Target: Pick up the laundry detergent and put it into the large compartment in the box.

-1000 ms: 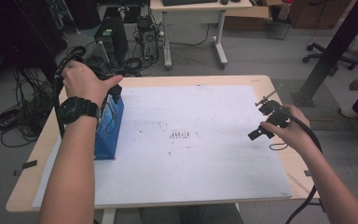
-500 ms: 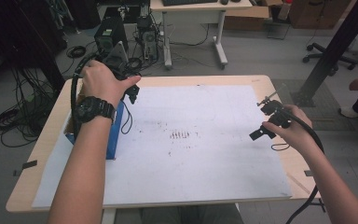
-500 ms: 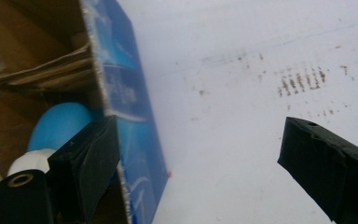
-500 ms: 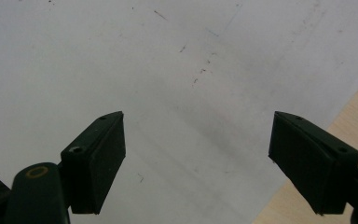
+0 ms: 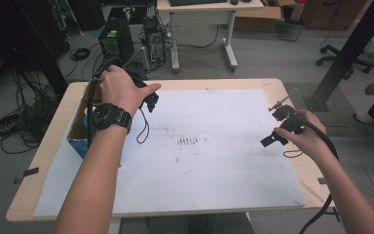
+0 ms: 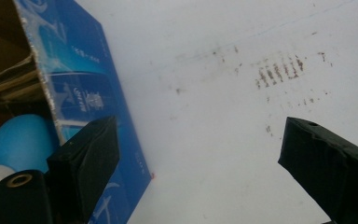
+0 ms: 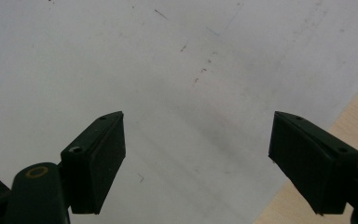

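- Leaving the open blue cardboard box [image 5: 79, 127] at the left edge of the table, my left gripper [image 5: 150, 101] has swung right and toward the far side since the earlier frames; it now hangs over the white paper sheet [image 5: 209, 170] just beside the box.
- Its jaws have just been opening and now stand spread wide, with nothing between them; in the left gripper view I see bare paper in the gap and the box's printed blue wall [image 6: 86, 88] at the left.
- Inside the box lies a rounded light-blue object with a white part [image 6: 18, 142], close behind my left jaw. I cannot tell what it is.
- I judge that the left gripper has let go at the box and is coming away empty, so whatever went in is set down.
- My right gripper [image 5: 277, 127] rests near the right edge of the sheet, jaws wide and empty over plain paper, with the light wooden table top [image 7: 317, 210] showing at the corner.
- Farther out, a patch of brown smudge marks [image 5: 190, 141] sits mid-sheet between the two grippers, well apart from both.
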{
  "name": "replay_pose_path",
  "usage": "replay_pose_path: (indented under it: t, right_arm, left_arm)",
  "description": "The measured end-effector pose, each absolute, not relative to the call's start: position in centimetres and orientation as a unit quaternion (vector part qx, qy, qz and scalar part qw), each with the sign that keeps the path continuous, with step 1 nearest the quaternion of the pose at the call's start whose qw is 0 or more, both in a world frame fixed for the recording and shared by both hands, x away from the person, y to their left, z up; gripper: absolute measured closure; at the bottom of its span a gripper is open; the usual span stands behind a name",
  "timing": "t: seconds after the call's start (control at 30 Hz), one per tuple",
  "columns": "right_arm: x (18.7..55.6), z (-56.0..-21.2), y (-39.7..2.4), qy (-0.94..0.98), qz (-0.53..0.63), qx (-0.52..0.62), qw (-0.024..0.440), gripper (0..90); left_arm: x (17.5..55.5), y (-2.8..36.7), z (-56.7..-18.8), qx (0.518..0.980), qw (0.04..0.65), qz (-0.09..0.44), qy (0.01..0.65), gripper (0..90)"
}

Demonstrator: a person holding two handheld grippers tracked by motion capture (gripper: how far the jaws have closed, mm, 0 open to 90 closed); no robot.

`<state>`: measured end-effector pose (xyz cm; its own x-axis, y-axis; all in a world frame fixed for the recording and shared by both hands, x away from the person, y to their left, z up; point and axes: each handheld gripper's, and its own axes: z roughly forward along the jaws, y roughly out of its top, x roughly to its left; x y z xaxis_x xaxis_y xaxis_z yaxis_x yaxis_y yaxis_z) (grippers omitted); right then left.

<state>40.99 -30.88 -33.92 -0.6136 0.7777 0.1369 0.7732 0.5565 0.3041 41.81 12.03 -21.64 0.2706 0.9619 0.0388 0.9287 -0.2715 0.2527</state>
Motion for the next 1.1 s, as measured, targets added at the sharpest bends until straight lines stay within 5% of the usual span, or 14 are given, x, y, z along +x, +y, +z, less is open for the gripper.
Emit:
replay_pose_path:
  t: [1.1]
  right_arm:
    - [41.0, -34.0, -31.0, 0.882, 0.168, 0.441, 0.005, 18.7]
  left_arm:
    - [40.7, 9.1, -24.9, 0.818, 0.086, 0.061, 0.565, 13.3]
